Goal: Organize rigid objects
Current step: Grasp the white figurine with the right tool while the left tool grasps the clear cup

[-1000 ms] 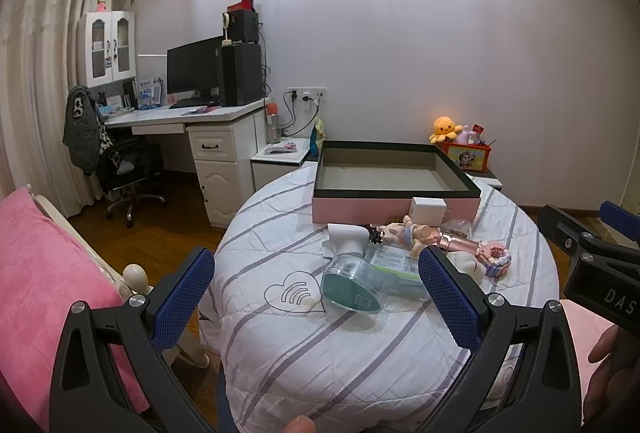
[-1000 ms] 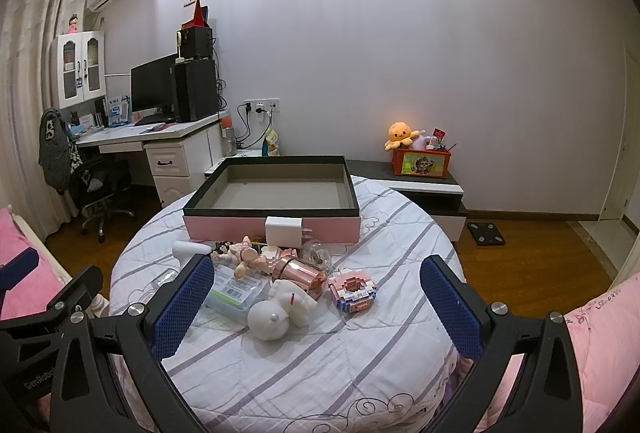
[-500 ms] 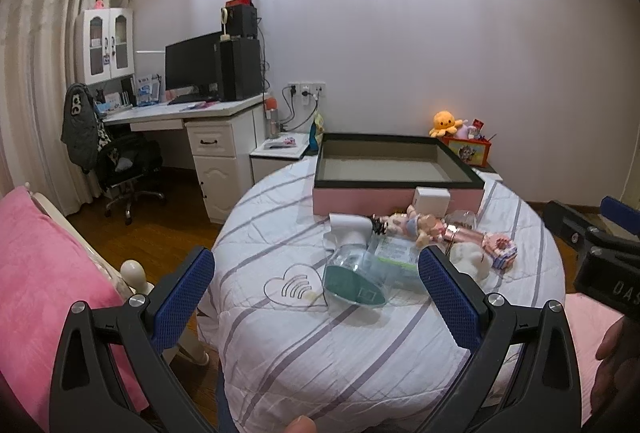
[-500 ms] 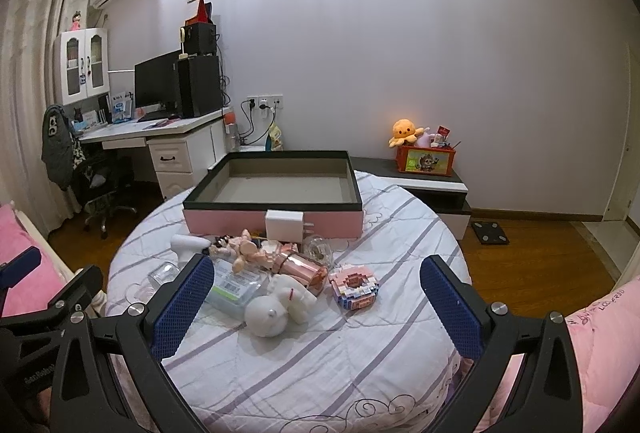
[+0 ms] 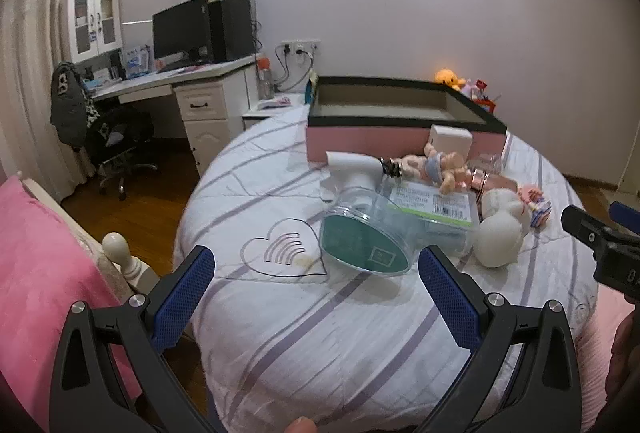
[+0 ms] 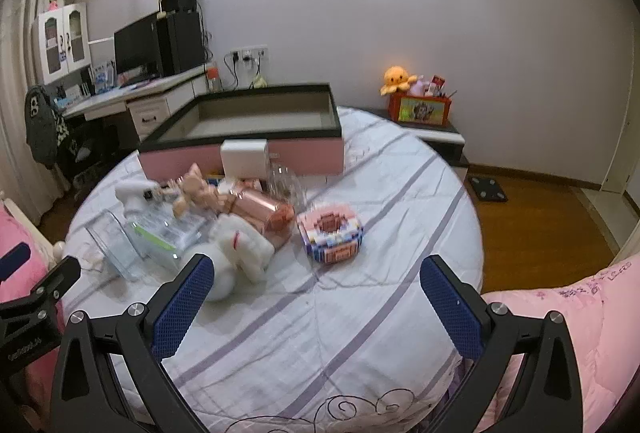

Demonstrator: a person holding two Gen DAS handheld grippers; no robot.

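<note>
A pink box with a black rim [image 5: 400,143] [image 6: 304,153] stands open and empty at the back of a round table [image 5: 340,333] [image 6: 380,313]. In front of it lies a pile: a white charger block [image 6: 244,163], a doll [image 5: 438,165] [image 6: 196,189], a clear tub with a teal lid [image 5: 360,237], a rose-gold cylinder [image 6: 260,209], a white plush [image 5: 500,233] [image 6: 236,253] and a pink brick-built box [image 6: 330,233]. My left gripper [image 5: 316,297] is open and empty, just short of the teal tub. My right gripper [image 6: 316,297] is open and empty, near the plush and brick box.
A desk with a monitor [image 5: 180,33] and an office chair [image 5: 116,141] stand at the left. A low cabinet with an orange plush [image 6: 398,77] stands behind the table. Pink bedding lies at the lower left [image 5: 36,273] and the lower right [image 6: 560,333].
Both grippers have moved forward and down toward the pile on the table, so the objects look larger and closer. Both stay open and empty.
</note>
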